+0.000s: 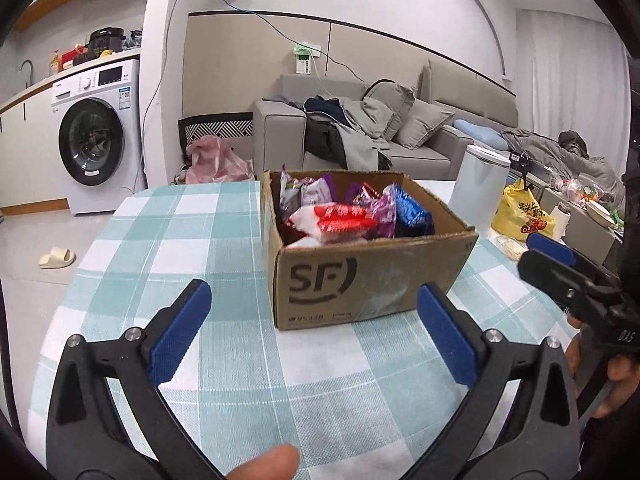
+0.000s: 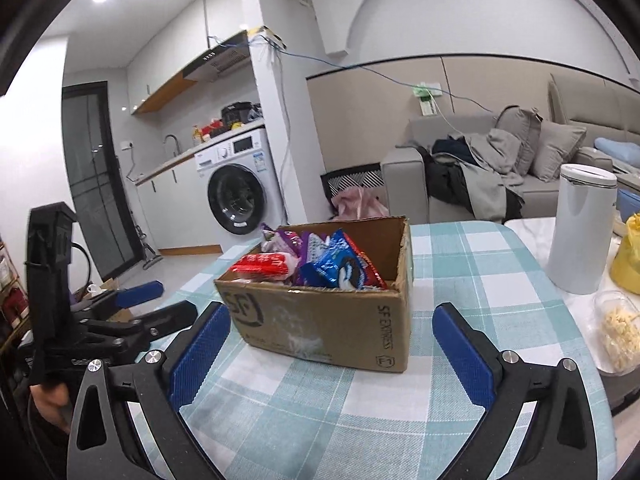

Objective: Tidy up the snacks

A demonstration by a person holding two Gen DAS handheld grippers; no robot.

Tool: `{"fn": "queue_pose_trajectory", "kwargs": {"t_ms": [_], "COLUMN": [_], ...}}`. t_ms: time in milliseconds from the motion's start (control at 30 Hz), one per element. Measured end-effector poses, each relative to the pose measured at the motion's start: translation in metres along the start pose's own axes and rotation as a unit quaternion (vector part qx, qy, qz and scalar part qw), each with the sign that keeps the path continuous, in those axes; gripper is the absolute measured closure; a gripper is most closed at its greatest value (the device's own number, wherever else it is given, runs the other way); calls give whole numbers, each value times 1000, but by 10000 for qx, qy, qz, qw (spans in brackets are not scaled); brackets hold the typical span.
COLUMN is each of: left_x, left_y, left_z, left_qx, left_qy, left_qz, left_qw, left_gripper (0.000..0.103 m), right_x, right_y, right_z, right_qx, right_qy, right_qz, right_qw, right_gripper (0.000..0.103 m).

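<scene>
We see the cardboard box of snack packets on the checked tablecloth. Our left gripper and right gripper gape wide, empty. Only the right view shows the box's side print and a tub; only the left, a slipper.

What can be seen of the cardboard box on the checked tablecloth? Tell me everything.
The cardboard box is brown corrugated card, open-topped, with a ragged, torn-looking rim. Its front is printed with a black SF logo and has a whitish scuffed patch; one side reads SF EXPRESS. It stands upright on the teal-and-white checked tablecloth, turned corner-on in the right wrist view. Snack packets, red, purple and blue, fill it up to and above the rim. Nothing else touches it; both grippers are short of it.
</scene>
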State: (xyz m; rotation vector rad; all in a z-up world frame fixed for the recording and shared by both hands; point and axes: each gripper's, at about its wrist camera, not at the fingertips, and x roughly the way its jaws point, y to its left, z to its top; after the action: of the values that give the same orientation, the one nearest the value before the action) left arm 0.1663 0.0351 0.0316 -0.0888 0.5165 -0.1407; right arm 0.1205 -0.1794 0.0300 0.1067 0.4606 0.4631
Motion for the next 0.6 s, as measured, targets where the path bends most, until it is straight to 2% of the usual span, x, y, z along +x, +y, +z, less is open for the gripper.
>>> {"fn": "queue_pose_trajectory", "kwargs": {"t_ms": [100,267,600], "left_x": [0,10,14], "left_y": [4,9,10], "left_z": [-10,-23,-29], "left_qx": [-15,-22,8], "left_qy": [-114,-88,-242], "left_qz": [11,81,123], "left_qw": [9999,9999,9996], "left_gripper": [1,1,1], "right_x": [-2,-1,0], "right_y": [4,17,14], "right_z": [-8,-20,-25], "right_qx": [-123,-557,-510], "right_qy": [-94,-188,-318], "right_qz": [42,94,21], "right_qw": [9999,9982,9982], "right_gripper": [0,0,0]}}
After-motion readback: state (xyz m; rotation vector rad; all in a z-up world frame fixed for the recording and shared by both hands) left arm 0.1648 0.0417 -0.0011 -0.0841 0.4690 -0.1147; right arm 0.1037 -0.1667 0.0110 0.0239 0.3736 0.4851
